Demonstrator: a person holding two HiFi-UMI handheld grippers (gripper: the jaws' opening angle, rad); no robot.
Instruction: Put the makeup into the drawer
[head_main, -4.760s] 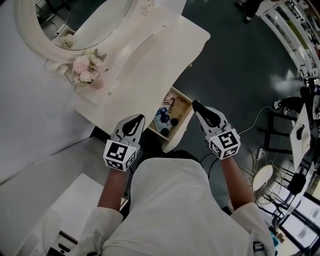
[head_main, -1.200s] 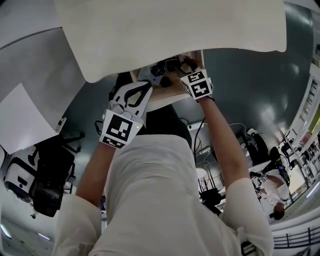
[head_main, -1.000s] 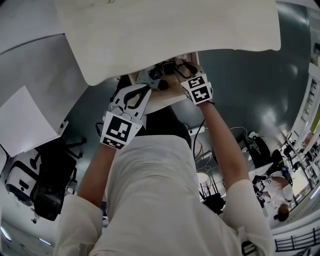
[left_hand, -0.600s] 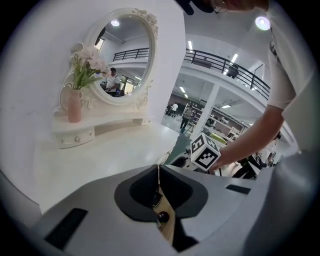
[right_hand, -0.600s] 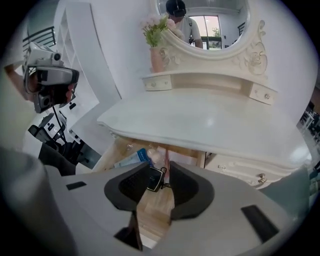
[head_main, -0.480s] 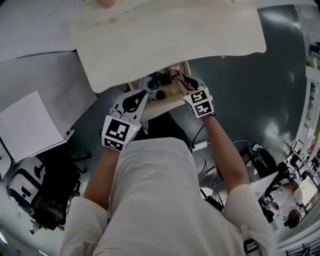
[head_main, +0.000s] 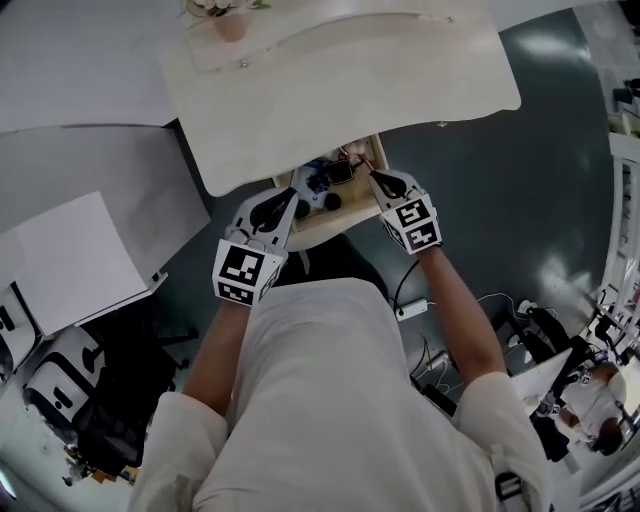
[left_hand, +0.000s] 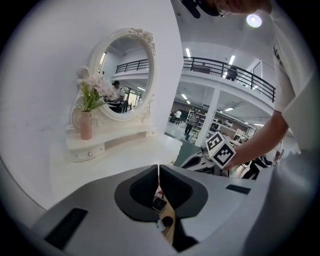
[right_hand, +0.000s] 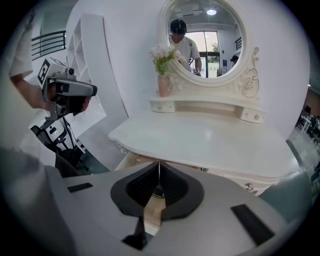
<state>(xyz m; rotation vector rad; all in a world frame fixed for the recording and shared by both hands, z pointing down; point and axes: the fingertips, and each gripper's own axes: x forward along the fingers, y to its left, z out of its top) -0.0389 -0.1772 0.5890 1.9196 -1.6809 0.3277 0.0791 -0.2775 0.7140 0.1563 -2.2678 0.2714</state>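
One white dressing table (head_main: 400, 80) stood with one drawer (head_main: 345, 214) pulled open. Of the two grippers, the left gripper (head_main: 293, 192) was closed and empty. The right gripper (head_main: 372, 176) had just closed on nothing. Makeup (head_main: 318, 180), too small to count, lay in the drawer. Both grippers had risen since earlier.

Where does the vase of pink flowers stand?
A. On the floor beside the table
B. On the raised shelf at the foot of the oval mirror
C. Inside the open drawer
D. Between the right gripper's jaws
B: the vase stands upright on the raised shelf at the foot of the mirror, towards the shelf's left end in the right gripper view.
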